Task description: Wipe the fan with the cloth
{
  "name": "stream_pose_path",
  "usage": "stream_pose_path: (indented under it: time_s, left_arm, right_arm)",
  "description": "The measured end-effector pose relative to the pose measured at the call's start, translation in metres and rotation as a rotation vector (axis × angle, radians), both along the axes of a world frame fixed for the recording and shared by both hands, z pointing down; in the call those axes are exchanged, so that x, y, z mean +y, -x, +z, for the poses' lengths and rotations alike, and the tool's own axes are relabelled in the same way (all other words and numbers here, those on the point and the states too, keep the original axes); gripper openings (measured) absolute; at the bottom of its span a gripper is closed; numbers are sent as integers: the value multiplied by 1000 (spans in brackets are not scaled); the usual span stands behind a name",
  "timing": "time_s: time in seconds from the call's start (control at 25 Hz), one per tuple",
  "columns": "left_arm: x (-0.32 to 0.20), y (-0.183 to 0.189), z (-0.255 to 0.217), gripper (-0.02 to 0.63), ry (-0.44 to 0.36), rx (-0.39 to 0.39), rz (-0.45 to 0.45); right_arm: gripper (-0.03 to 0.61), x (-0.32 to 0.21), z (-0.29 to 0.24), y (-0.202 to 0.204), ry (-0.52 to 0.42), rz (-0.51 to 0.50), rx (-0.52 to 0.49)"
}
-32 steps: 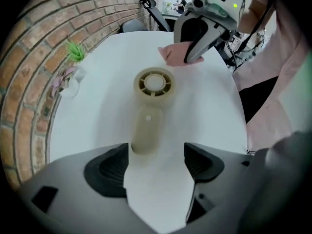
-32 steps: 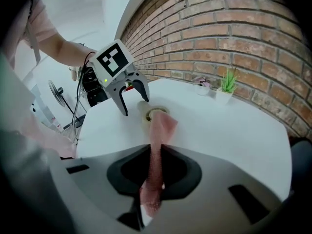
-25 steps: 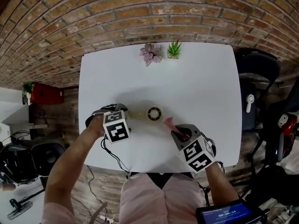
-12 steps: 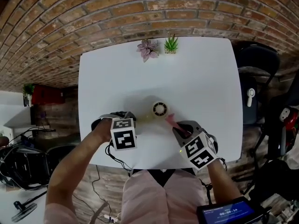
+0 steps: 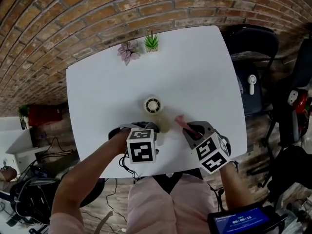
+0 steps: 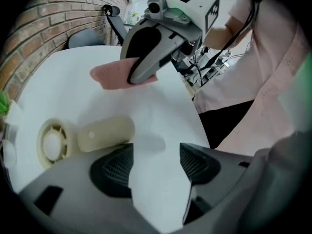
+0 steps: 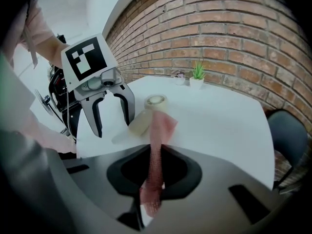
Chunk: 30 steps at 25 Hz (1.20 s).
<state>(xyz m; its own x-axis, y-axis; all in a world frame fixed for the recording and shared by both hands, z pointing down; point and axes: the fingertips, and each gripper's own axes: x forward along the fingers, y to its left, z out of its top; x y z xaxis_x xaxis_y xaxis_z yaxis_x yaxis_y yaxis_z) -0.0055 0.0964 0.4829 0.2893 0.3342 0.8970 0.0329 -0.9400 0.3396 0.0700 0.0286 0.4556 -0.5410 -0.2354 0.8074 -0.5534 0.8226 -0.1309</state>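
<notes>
The fan [image 5: 152,105] lies by the near edge of the bench [image 5: 204,72]. The left gripper's [image 6: 156,165] fingers stand apart (they have just been opening) over bare bench, the fan's handle alongside. The right gripper's [image 7: 153,179] fingers clamp the pink cloth [image 7: 161,126].

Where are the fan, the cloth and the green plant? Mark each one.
fan [image 6: 105,133], left gripper view, on its handle.
cloth [image 7: 161,126], right gripper view, on its free upper end.
green plant [image 5: 151,41], head view, on its leaves.
</notes>
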Motion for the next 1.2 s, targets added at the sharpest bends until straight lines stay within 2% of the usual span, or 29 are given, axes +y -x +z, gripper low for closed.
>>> stream_pose_path:
  time_s: [0.28,0.56,0.64,0.76,0.84,0.88,1.04,1.2]
  left_arm:
    - [-18,-41,-1,304,-28,43,51]
    - [-29,-31,-30,321,-104,63,44]
    - [-45,-25,-49,321,-161,94,-1]
    - [-87,-11,-65,336,-316,101,-47]
    - [-112,0,-59,364,-400,58,-5]
    - [-119,4,-53,373,-417,33,32]
    - [-130,11,-23,385,-395,-27,191]
    - [-132,13,-6,393,-370,-31,253]
  right_arm:
    - [40,2,4,-33,6,80,3]
    - [41,-8,-4,-29,-18,69,-14]
    - [41,-11,-8,-25,-24,54,-17]
    - [41,-18,-10,-22,-27,27,-10]
    - [41,-22,-8,-22,-24,3,6]
    - [41,-24,-7,-22,-23,-12,16]
    - [41,-33,0,-19,-26,-86,64]
    - [41,-40,6,-10,-13,-171,94]
